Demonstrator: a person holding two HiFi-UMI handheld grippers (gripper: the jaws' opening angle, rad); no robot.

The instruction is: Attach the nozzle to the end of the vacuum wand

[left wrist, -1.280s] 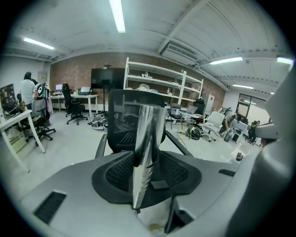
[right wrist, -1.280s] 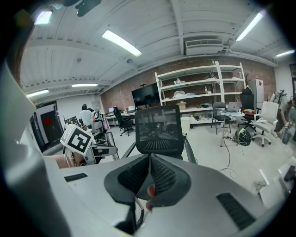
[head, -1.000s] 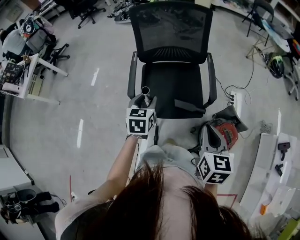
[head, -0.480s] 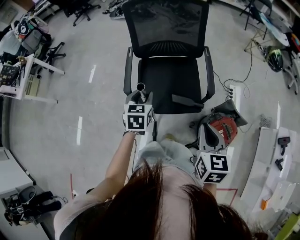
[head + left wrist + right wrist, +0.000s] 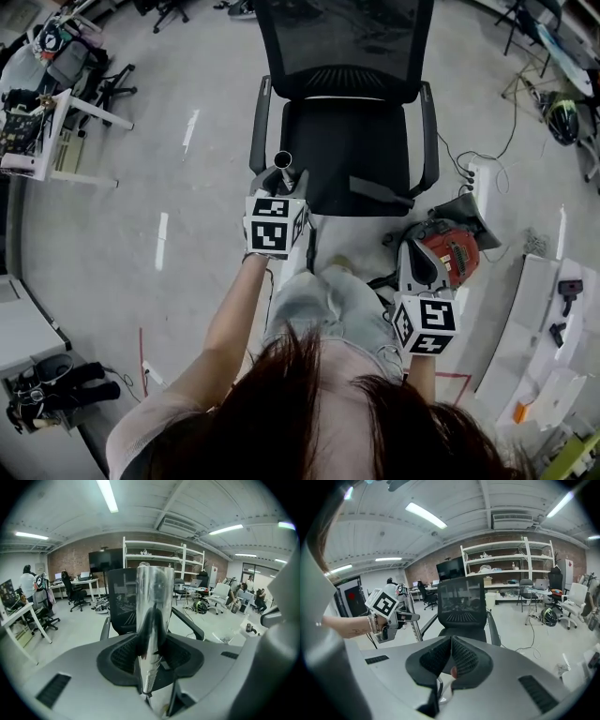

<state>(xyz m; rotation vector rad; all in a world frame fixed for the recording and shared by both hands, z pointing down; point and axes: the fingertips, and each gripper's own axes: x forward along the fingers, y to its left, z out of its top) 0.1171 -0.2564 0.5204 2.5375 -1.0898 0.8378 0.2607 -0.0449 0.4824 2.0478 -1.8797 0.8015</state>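
My left gripper (image 5: 281, 180) is shut on a shiny metal vacuum wand (image 5: 153, 606) and holds it upright. The wand's open end (image 5: 282, 159) points up beside the chair's left armrest. In the right gripper view the left gripper (image 5: 387, 610) and the wand (image 5: 412, 620) show at the left. My right gripper (image 5: 418, 269) hangs low at my right side, over a red and grey vacuum body (image 5: 448, 255) on the floor. Its jaws (image 5: 451, 645) are shut, with nothing clearly between them. Small black nozzle-like parts (image 5: 567, 286) lie on a white surface at the far right.
A black mesh office chair (image 5: 349, 141) stands straight in front of me. A power strip (image 5: 485, 178) and cables lie on the floor to its right. A white desk with clutter (image 5: 42, 141) stands at the far left. Shelves and other chairs fill the room's back.
The right gripper has sunk a little toward the red vacuum body. The left gripper has kept the wand in about the same place.
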